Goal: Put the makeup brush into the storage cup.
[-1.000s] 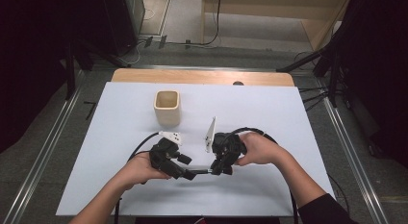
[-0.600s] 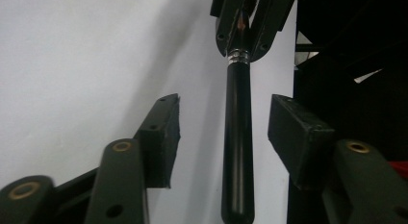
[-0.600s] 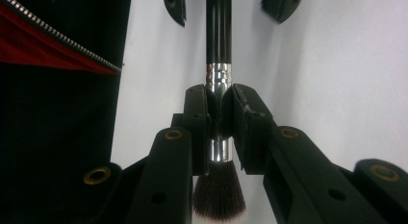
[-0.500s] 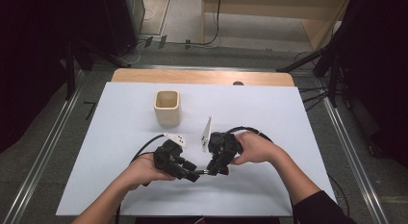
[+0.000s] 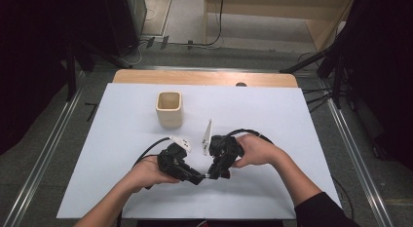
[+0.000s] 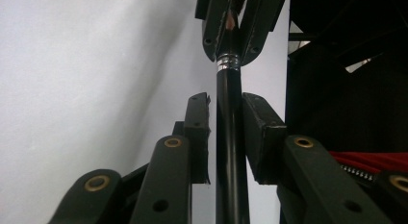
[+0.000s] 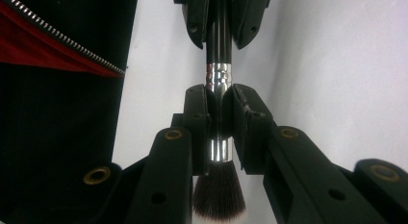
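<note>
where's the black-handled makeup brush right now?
The black-handled makeup brush is held between both grippers over the white table's near middle: right gripper on its silver ferrule, left gripper on its handle.

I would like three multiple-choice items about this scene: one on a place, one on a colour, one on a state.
1. Where does the cup stand?
A. on the table, toward its far side
B. on the floor
C. at the table's near edge

2. What colour is the handle of the brush?
A. red
B. white
C. black

3. How is the right tool?
A. wide open and empty
B. shut on the brush's ferrule
C. shut on the cup's rim

Key: 1 A, the high view shows the cup beyond both hands. 2 C, the right gripper view shows a black shaft above the silver ferrule. 3 B, its pads press on the silver ferrule from both sides.
</note>
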The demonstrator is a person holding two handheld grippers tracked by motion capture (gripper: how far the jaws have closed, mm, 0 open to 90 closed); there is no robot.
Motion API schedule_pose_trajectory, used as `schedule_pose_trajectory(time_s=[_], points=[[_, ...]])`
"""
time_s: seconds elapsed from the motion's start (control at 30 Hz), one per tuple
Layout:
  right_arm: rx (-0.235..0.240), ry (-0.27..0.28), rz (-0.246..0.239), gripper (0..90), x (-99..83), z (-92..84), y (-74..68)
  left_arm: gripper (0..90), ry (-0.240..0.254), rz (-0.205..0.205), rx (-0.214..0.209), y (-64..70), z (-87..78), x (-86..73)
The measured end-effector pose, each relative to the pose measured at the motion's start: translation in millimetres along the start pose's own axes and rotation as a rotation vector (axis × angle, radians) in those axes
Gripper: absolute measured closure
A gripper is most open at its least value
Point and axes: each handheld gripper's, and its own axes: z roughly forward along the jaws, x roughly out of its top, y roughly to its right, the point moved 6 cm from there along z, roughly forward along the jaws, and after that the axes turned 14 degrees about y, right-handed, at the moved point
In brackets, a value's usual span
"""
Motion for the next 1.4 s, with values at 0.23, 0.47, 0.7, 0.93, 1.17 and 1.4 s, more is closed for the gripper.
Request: schedule_pose_trajectory(time_s=[0.23,0.47,0.7,0.93,1.17,1.4], points=[[0.009,0.012,0.011,78.5,0.3,-0.1,-0.2,79.2,0.008,-0.002,-0.026,0.4,-0.8,0.6],[0.011,0.077,0.004,60.5,2.1,-7.3,-2.1,79.2,0.031,-0.008,-0.023,0.7,-3.5,2.5],[-0.096,0.185,-0.019,32.2,3.6,-19.1,-4.8,79.2,0.053,-0.024,0.000,-0.8,-4.7,3.1],[-0.144,0.309,0.040,31.0,-1.7,-33.6,-6.6,79.1,0.109,-0.060,0.011,-2.3,-10.3,3.7],[-0.251,0.354,0.085,15.9,-9.6,-36.1,-13.2,79.1,0.170,-0.092,0.043,-3.0,-12.3,5.3],[-0.285,0.405,0.148,14.8,-11.9,-38.1,-21.4,79.1,0.232,-0.133,0.106,-8.0,-15.2,4.3]])
